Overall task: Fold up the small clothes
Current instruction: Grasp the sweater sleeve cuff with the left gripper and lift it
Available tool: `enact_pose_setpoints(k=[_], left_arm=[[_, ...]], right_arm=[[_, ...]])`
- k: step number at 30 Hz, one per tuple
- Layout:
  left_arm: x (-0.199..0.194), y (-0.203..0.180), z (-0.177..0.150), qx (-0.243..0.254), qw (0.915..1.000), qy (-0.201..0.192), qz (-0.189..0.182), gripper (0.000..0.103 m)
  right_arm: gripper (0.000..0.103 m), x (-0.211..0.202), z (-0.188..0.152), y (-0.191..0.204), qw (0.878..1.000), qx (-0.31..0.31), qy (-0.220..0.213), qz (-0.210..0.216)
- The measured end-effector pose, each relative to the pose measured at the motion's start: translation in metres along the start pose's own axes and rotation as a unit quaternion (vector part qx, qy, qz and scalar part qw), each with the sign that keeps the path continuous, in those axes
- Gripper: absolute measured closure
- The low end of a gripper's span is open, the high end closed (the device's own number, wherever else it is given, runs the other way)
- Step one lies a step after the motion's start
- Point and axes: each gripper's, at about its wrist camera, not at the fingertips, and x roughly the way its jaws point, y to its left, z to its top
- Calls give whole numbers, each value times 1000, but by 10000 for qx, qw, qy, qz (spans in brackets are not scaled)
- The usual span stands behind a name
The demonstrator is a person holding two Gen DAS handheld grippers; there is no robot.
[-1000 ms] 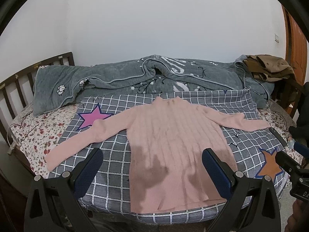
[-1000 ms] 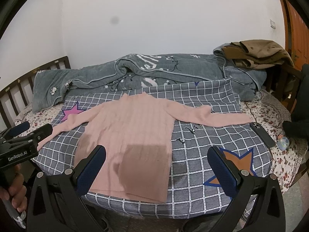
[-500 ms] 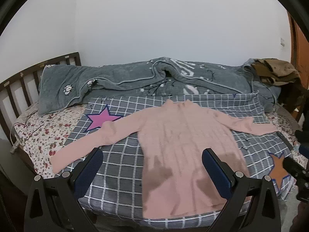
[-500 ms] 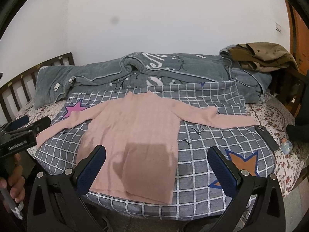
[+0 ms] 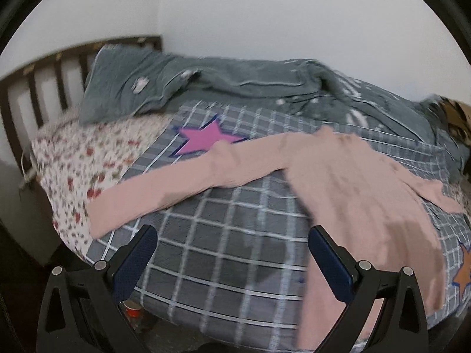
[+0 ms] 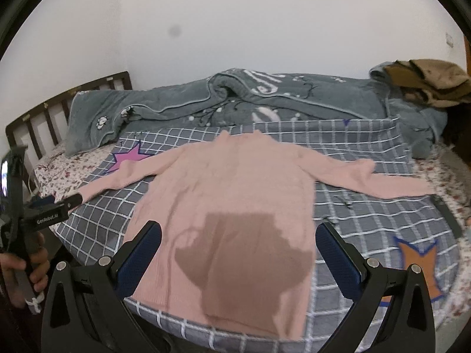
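The room has soft, even light; the left wrist picture is smeared and blurry; the right one is sharper; edges bend round and go black; a dark shadow lies on the pink sweater [image 6: 235, 206].

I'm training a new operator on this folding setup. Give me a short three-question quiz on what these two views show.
1. True or false: the pink sweater lies flat, sleeves spread.
2. What does the left gripper hold: A sleeve, B nothing, C blanket?
3. Which star sits beside the sweater's left sleeve?

Key: 1 true. 2 B; its jaws are apart, as are the right gripper's. 3 The pink star on the checked blanket.
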Motion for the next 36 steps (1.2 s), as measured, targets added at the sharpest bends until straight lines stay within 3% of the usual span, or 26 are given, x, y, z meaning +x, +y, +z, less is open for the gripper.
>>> enact_pose_setpoints(k=[2, 5, 9, 17, 23, 26, 28, 29, 30, 32, 34, 36], left_arm=[[15, 24, -3, -289, 9995, 75, -31, 1], [38, 62, -7, -927, 9953, 248, -161, 10], [68, 108, -13, -1777, 9813, 528, -515, 25], [102, 159, -22, -2717, 9557, 549, -993, 28], [118, 183, -24, -3320, 9368, 360, -1043, 29], [119, 188, -22, -3456, 9351, 174, -757, 48], [120, 192, -20, -3524, 9346, 118, -460, 67], [120, 193, -18, -3523, 9351, 110, -351, 83], [118, 194, -14, -3527, 9354, 36, -257, 91], [108, 188, -5, -3414, 9398, -166, 5, 92], [93, 168, 14, -3060, 9503, -502, 295, 92], [87, 146, 32, -2782, 9580, -644, 277, 92]], right_arm=[[1, 12, -3, 4, 10000, -56, -31, 0], [2, 33, -8, 12, 9998, -183, -27, -39], [21, 61, -7, 18, 9991, -181, 318, 198], [27, 104, 4, 32, 9975, -412, 383, 420], [27, 140, 24, 35, 9960, -565, 397, 563], [27, 152, 29, 34, 9948, -713, 371, 626], [27, 155, 31, 32, 9938, -809, 335, 680], [27, 156, 32, 30, 9934, -854, 306, 697], [27, 155, 32, 28, 9931, -904, 257, 707], [27, 152, 33, 20, 9926, -984, 122, 707], [27, 148, 33, 7, 9929, -959, -19, 707], [27, 146, 35, -6, 9934, -913, -69, 690]])
